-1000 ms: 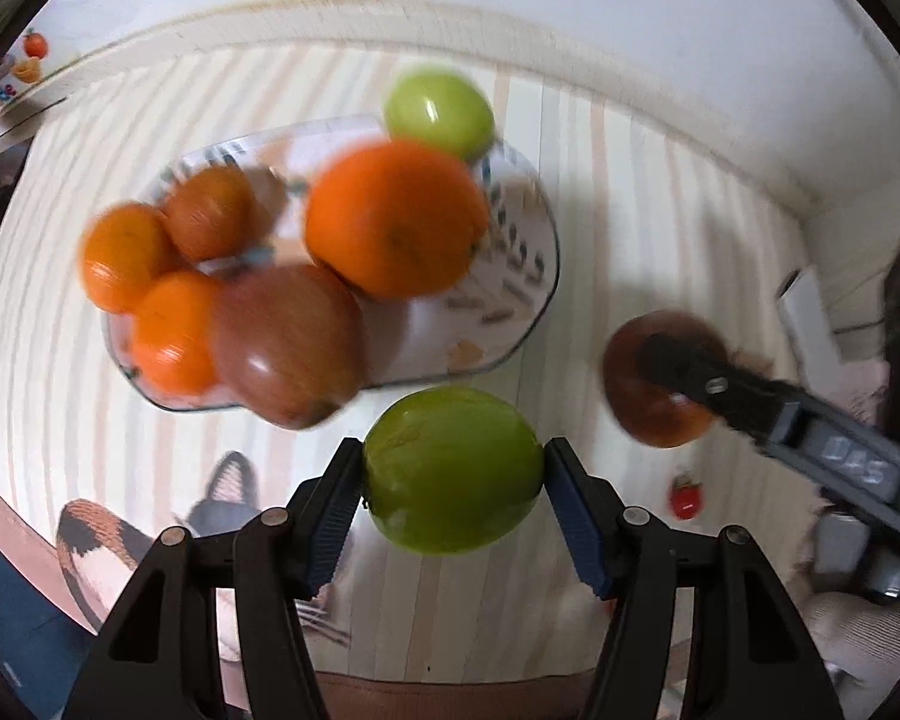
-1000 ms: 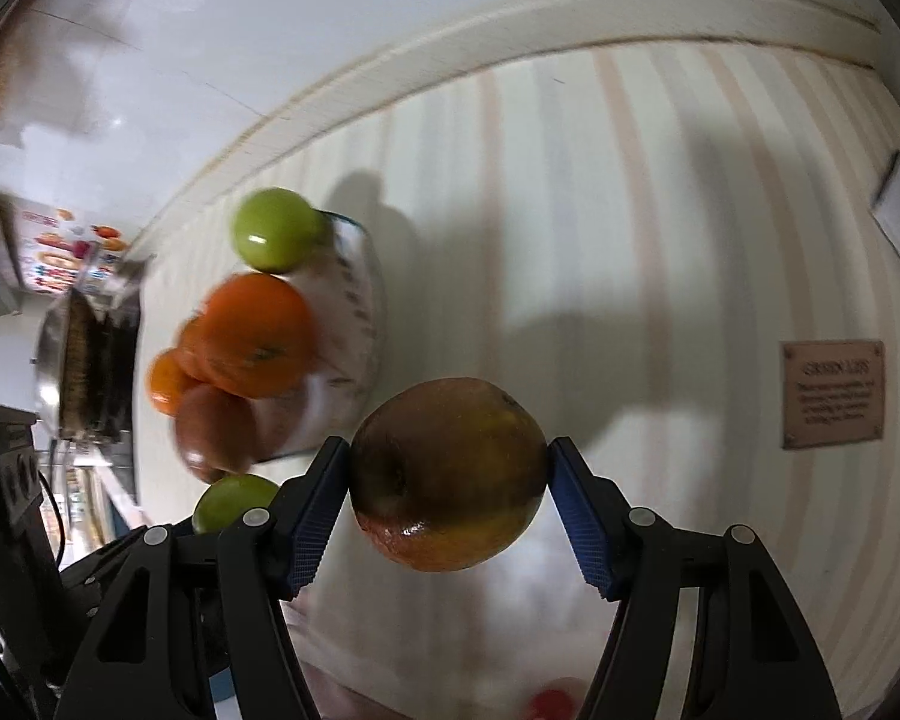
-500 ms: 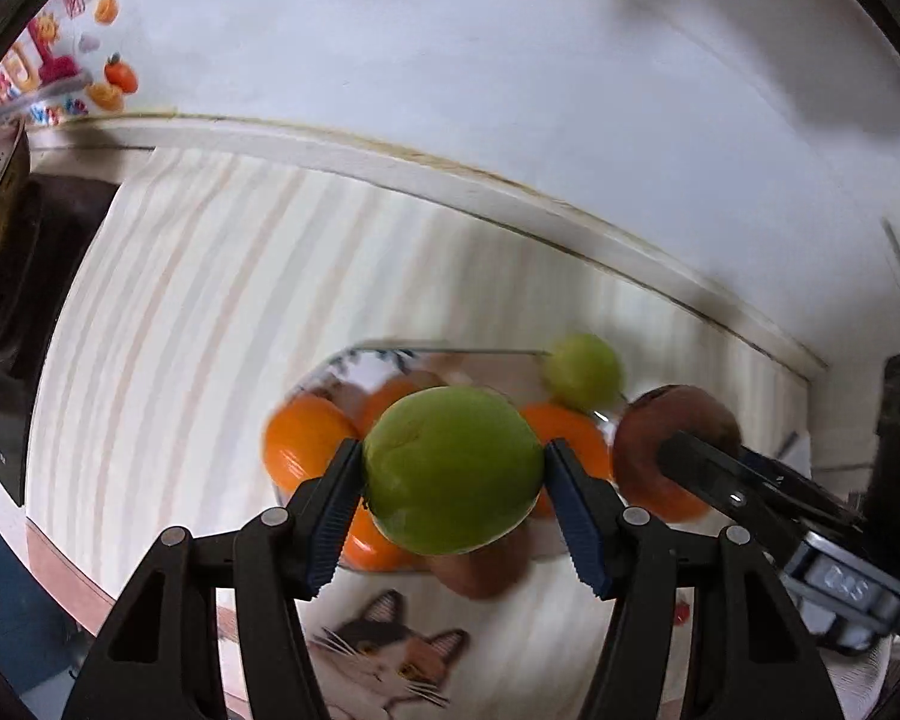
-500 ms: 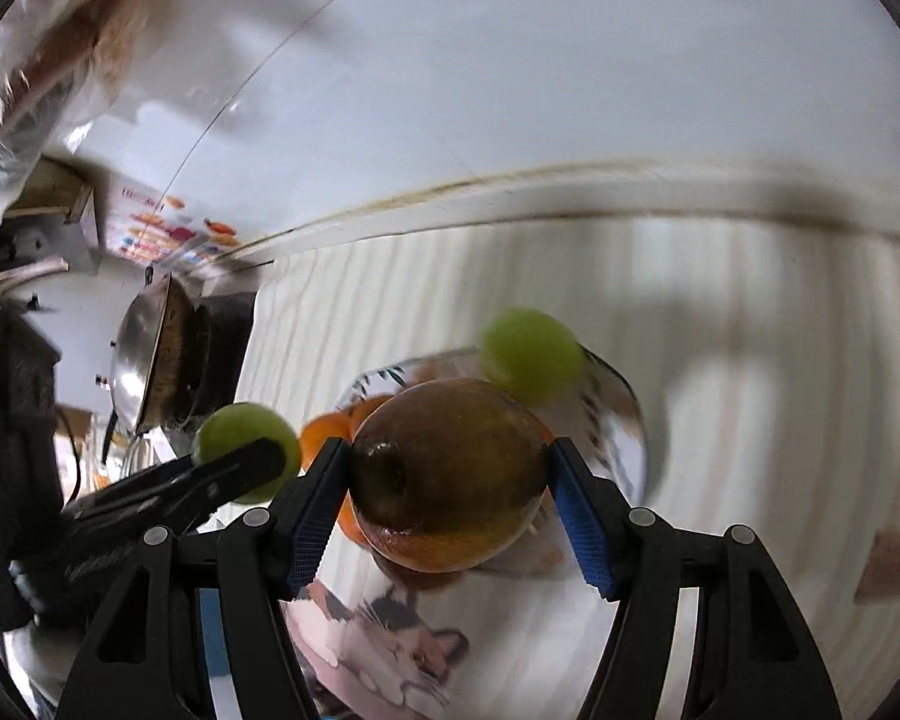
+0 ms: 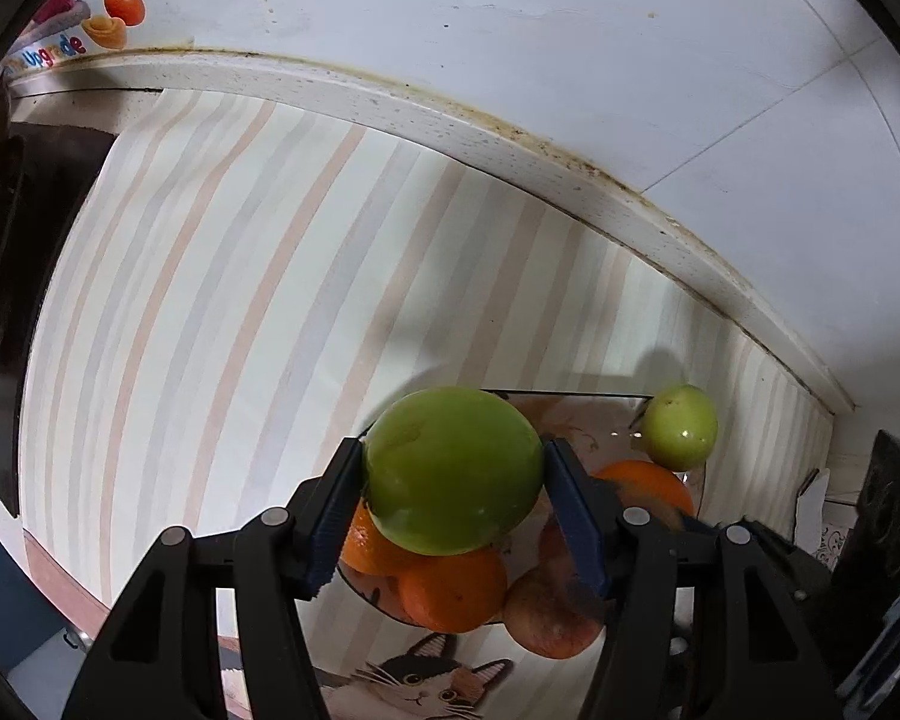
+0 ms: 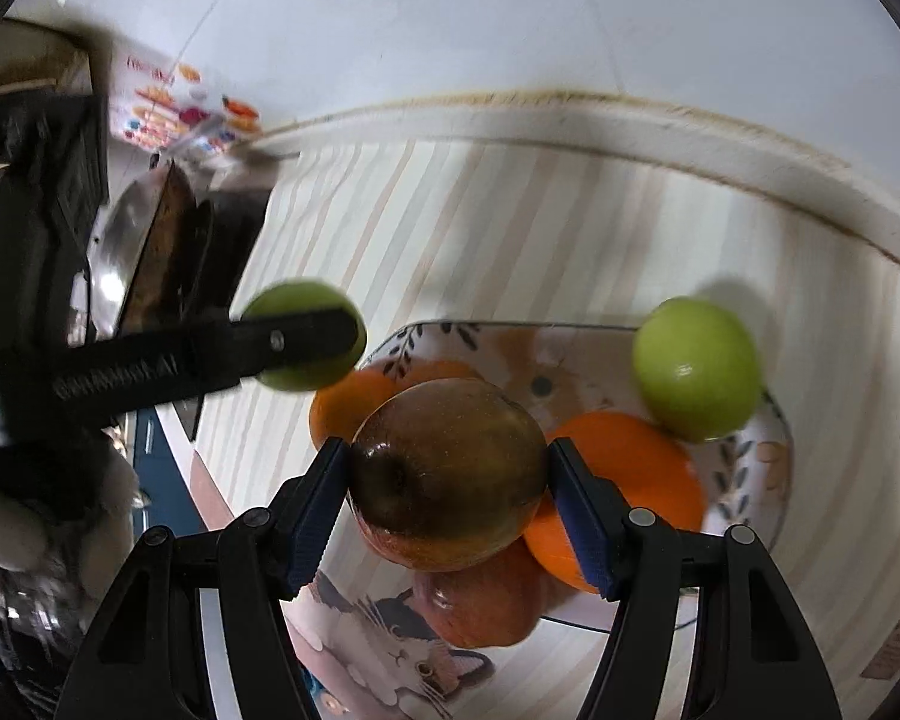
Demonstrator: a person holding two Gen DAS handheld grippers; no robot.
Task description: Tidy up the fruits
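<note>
Fingers, left gripper (image 5: 453,507): blue-padded, clamped on either side of a large green apple (image 5: 453,471), which is held clear of any surface; fingers, right gripper (image 6: 448,507): likewise clamped, on a red-brown apple (image 6: 447,471) with its stem hollow turned to the left.

Beneath and beyond both loads: a patterned glass plate (image 6: 774,462), set on a striped table cover (image 5: 210,300); on it are recorded several oranges (image 6: 627,468), a red apple (image 6: 486,600) at the near edge, and a smaller green apple (image 6: 696,369) at the far rim.

At the near side of the plate, a cat picture (image 5: 417,681) is printed on the cover; further out, a pale wall ledge (image 5: 450,114) and fruit stickers (image 5: 117,3) are noted.

Progress, as judged: the greater part of the fruit is already gathered on the plate; two apples remain in the grippers, held above it, to be set down and released. Free space is seen mainly at the far side of the plate.
</note>
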